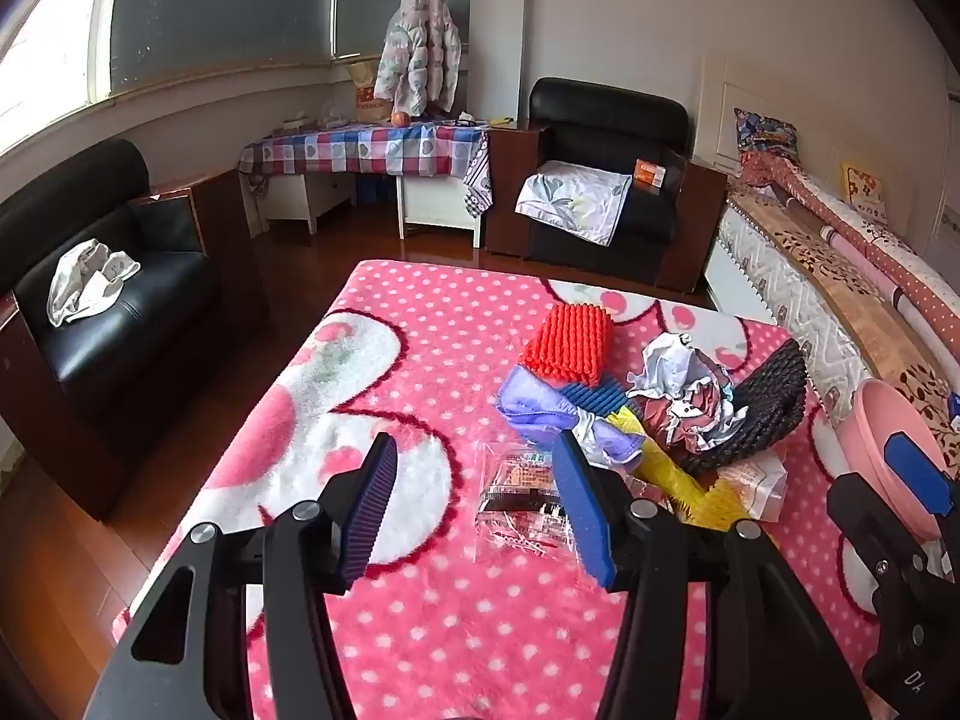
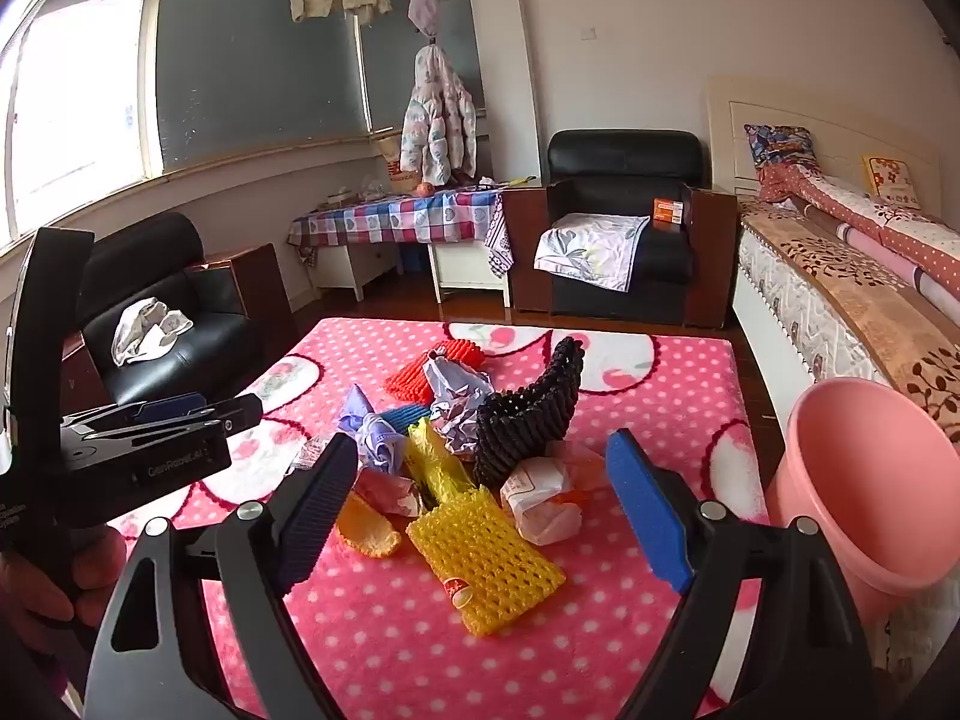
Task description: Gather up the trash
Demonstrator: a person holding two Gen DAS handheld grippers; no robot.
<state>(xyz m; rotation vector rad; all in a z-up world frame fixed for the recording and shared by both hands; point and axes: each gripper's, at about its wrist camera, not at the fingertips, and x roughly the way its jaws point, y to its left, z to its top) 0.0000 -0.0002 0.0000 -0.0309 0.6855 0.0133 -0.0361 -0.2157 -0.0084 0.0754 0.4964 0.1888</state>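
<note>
A pile of trash lies on the pink dotted blanket [image 1: 420, 630]: a clear plastic wrapper [image 1: 519, 498], red foam net [image 1: 570, 342], purple wrapper [image 1: 540, 408], crumpled foil paper [image 1: 684, 390], black foam net [image 1: 768, 408]. My left gripper [image 1: 480, 516] is open and empty, hovering just left of the clear wrapper. In the right wrist view my right gripper [image 2: 480, 516] is open and empty above a yellow foam net [image 2: 486, 558], with a white paper wrapper [image 2: 540, 498] and black net [image 2: 528, 414] beyond. A pink bin [image 2: 870, 480] stands at the right.
The blanket [image 2: 390, 648] covers a low table. Black armchairs [image 1: 108, 300] [image 1: 606, 180] stand left and behind. A bed [image 2: 840, 288] runs along the right. A checkered-cloth table [image 2: 396, 216] stands at the back. The left gripper's body [image 2: 132, 444] shows in the right wrist view.
</note>
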